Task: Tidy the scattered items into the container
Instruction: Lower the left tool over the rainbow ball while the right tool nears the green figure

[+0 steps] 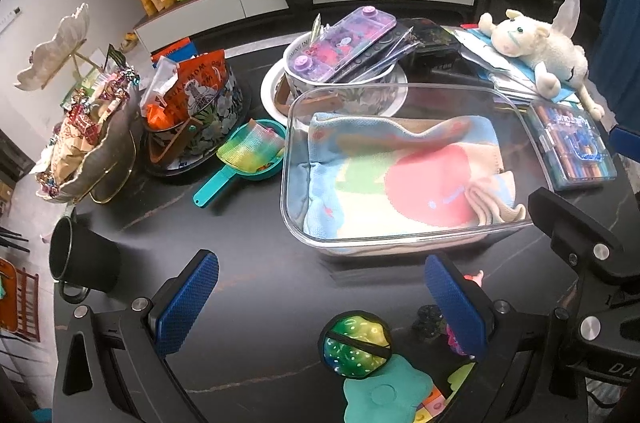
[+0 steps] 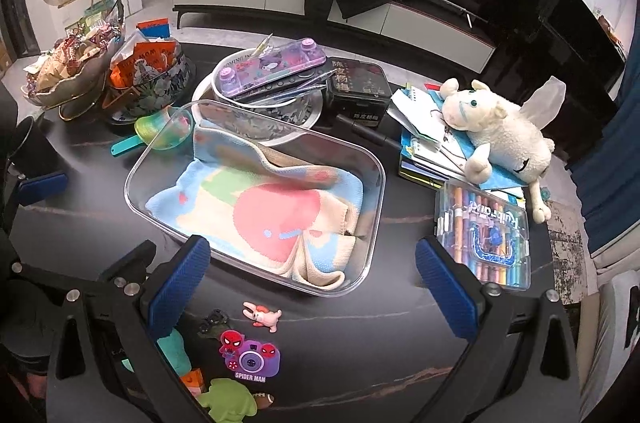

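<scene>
A clear plastic container (image 1: 288, 159) (image 2: 376, 191) sits mid-table with a folded pastel cloth (image 1: 400, 179) (image 2: 260, 207) inside. Small items lie on the dark table in front of it: a green-yellow ball (image 1: 356, 345), a teal star-shaped piece (image 1: 384, 393), a pink rabbit figure (image 2: 262, 315), a purple Spider-Man toy camera (image 2: 250, 359), a small black toy (image 2: 214, 321) and a green toy (image 2: 226, 401). My left gripper (image 1: 322, 299) stands open just above the ball. My right gripper (image 2: 310, 293) is open over the container's near edge, nothing between its fingers.
A crayon case (image 2: 486, 235) lies right of the container, with a plush lamb (image 2: 500, 131) on stacked books behind it. Behind the container stand a bowl holding a purple handheld game (image 2: 266, 67), a black tin (image 2: 358, 87), snack baskets (image 1: 196, 115) and a rainbow spring (image 1: 252, 147). A black mug (image 1: 82, 255) sits left.
</scene>
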